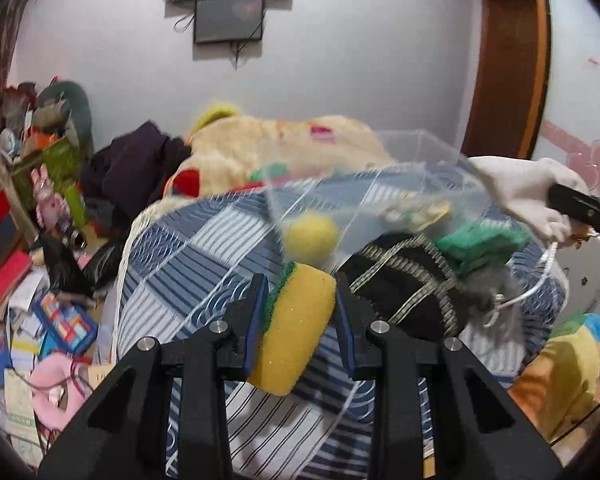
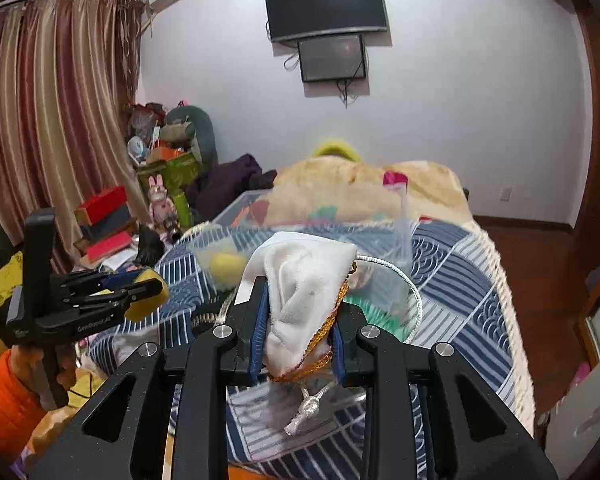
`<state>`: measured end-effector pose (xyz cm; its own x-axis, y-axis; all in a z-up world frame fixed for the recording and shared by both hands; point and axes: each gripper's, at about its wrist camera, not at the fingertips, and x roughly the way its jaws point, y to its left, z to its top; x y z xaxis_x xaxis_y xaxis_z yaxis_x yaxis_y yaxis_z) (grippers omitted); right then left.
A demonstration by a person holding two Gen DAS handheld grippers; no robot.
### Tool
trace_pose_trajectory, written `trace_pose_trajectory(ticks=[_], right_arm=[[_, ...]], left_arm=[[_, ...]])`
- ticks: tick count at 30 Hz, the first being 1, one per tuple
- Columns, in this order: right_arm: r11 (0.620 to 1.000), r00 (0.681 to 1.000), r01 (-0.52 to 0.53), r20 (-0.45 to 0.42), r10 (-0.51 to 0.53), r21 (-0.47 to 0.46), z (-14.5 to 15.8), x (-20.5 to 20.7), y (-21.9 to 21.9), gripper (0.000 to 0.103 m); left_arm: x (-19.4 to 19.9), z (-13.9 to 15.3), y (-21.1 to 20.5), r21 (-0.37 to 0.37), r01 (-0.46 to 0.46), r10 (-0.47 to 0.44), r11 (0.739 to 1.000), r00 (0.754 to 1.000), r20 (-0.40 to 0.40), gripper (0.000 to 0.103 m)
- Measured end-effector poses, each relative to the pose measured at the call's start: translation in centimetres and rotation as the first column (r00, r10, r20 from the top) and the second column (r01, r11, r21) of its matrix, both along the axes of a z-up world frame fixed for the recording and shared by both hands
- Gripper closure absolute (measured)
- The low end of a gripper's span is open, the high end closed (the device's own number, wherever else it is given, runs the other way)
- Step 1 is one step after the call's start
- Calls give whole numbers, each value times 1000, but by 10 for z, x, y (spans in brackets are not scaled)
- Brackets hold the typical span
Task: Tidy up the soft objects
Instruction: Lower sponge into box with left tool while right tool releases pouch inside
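left tool (image 1: 300, 304): fingers clamped, raised, level | right tool (image 2: 300, 328): fingers clamped, raised, level

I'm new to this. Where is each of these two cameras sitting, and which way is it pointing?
Left wrist: rides on the left tongs, facing across the bed to the TV wall; its fingers clamp a yellow sponge.
Right wrist: rides on the right tongs, facing the same wall; its fingers clamp a white cloth, and the left tongs show at its left.
Shared: patterned bedspread, yellow ball, TV.
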<state>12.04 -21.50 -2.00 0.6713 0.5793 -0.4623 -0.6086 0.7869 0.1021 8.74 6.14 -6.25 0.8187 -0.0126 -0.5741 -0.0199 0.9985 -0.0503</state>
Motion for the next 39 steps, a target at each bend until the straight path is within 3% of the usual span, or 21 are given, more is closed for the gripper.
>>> trace_pose_trajectory(ticks=[8,14,21,31,39], right_arm=[[999,997,28,66,-30,37,28,21,7,79],[999,994,34,101,-38,34,40,37,21,79],[1000,998,25,62,-25,-2,31,64,40,79],[991,998,7,-54,-14,-131,4,100,59,79],[965,991,-37,-135,1,-261,-18,117,73,79]], left_arm=[[22,39,-13,-28,56,-53,998,994,98,71],[47,59,-23,-7,73,-71,997,987,145,71],[79,67,-29,-18,85,-81,996,985,151,71],[134,40,-33,-62,84,-81,995,996,45,71],[167,8,-36,-49,74,-77,996,995,-66,71]])
